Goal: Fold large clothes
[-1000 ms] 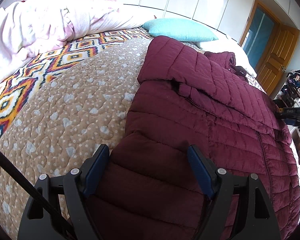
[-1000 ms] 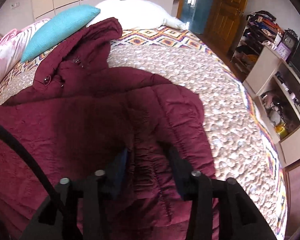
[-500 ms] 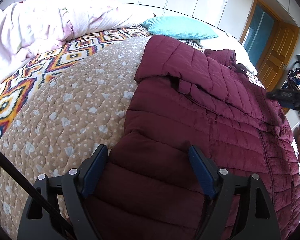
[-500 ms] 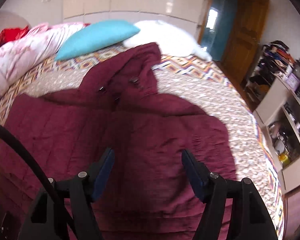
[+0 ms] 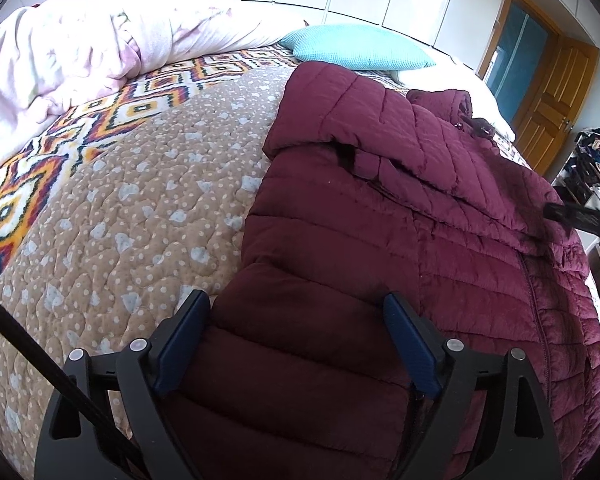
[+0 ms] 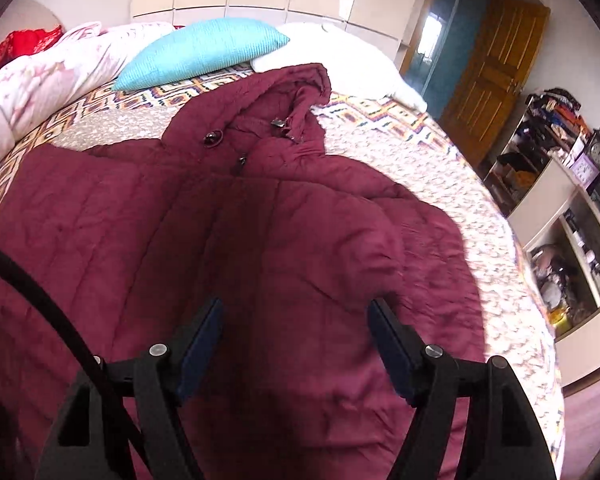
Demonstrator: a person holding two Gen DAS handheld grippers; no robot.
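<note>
Left wrist view showed a maroon quilted puffer jacket [image 5: 400, 208] on the bed [image 5: 120, 200], one sleeve folded in; both grippers' jaws gaped empty, most folding remained.

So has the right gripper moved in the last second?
Yes. The right gripper opened, letting go of the maroon jacket, and pulled back: the turquoise pillow now sits higher and more central in its view.

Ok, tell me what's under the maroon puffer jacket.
The maroon puffer jacket lies spread on the dotted tan quilt of the bed. Whatever else it covers is hidden.
</note>
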